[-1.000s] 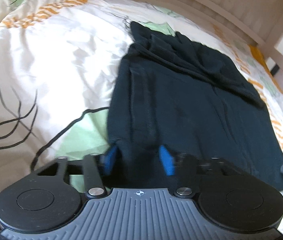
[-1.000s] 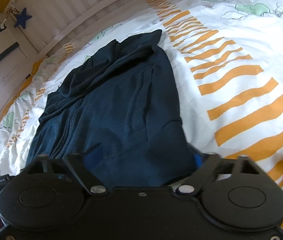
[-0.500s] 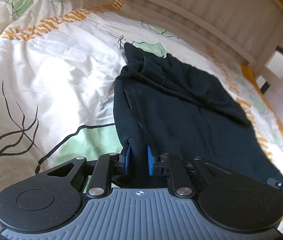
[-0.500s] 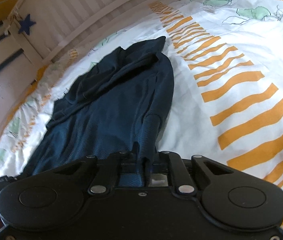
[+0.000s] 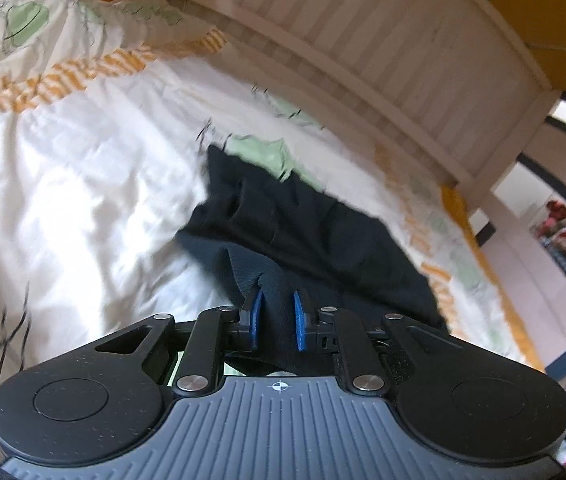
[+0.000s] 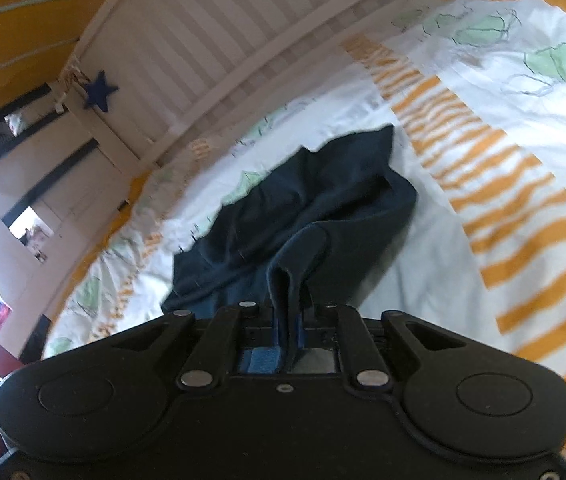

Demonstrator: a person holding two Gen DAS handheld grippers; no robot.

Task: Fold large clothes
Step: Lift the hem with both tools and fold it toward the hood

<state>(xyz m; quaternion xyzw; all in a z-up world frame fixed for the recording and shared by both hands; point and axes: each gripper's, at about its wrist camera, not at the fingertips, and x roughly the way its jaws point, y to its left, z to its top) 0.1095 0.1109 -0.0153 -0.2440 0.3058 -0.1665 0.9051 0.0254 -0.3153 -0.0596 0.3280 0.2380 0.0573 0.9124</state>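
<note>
Pinching dark garment hem, both hand-held grippers, patterned duvet, slatted headboard behind

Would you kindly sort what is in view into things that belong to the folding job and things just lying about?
Job:
- dark garment, near edge lifted
- left tool, clamped on it
- right tool, clamped on it
- patterned duvet underneath

Lying about:
- slatted bed frame
- blue star on its post
</note>
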